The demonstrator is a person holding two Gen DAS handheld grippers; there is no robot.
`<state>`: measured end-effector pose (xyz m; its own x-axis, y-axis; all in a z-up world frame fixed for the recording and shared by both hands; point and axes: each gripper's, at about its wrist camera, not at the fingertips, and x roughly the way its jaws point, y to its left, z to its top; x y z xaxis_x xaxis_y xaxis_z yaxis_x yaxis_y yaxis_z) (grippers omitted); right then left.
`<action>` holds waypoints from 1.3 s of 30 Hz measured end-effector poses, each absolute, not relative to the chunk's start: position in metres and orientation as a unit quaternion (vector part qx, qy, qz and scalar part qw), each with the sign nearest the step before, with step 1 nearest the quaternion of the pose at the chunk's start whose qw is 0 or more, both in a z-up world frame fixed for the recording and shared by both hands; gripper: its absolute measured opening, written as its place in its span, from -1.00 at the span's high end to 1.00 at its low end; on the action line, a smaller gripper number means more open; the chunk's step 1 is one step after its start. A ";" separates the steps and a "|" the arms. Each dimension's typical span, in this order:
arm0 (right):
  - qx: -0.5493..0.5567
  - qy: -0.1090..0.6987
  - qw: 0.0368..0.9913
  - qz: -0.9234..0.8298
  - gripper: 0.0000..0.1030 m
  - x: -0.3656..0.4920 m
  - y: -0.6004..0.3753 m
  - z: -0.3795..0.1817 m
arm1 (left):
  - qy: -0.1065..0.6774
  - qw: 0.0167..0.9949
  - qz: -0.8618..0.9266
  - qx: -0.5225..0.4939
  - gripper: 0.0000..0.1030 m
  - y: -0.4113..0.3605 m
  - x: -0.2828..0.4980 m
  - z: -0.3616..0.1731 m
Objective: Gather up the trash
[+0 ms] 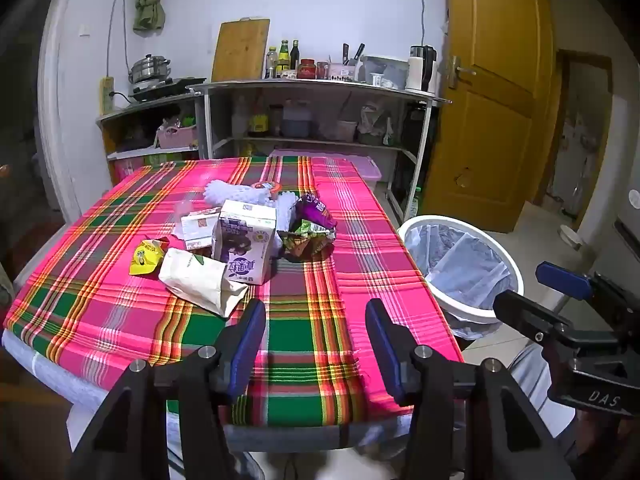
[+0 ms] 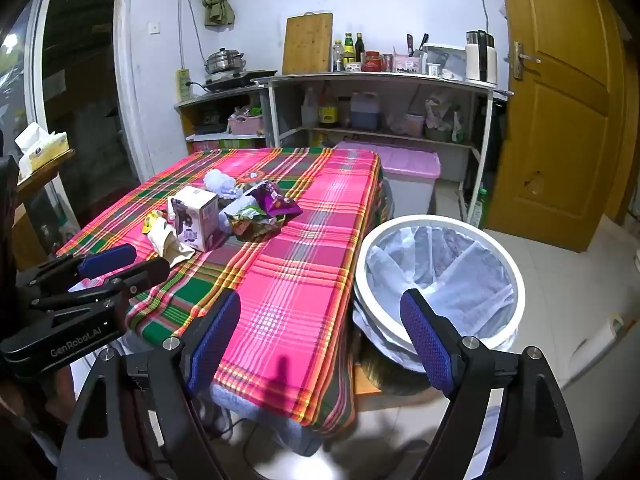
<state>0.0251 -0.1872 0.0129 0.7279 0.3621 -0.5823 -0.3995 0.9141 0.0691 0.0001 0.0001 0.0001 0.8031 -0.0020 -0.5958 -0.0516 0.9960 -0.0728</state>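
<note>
Both tongs spread, empty: left tongs (image 1: 316, 344) hover over desk (image 1: 304, 360) near edge, trash pile (image 1: 240, 236) beyond; right tongs (image 2: 320, 340) beside bin (image 2: 440, 280).

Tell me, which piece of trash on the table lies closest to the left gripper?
The cream paper bag, lying on its side at the pile's near edge. The purple milk carton and yellow wrapper sit farther back.

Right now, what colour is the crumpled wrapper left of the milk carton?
Yellow wrapper, clearest in the left wrist view.
</note>
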 end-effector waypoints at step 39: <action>-0.037 0.304 0.930 0.203 -0.60 0.023 -0.185 0.015 | 0.302 0.952 0.012 -0.041 0.00 0.000 -0.001 0.004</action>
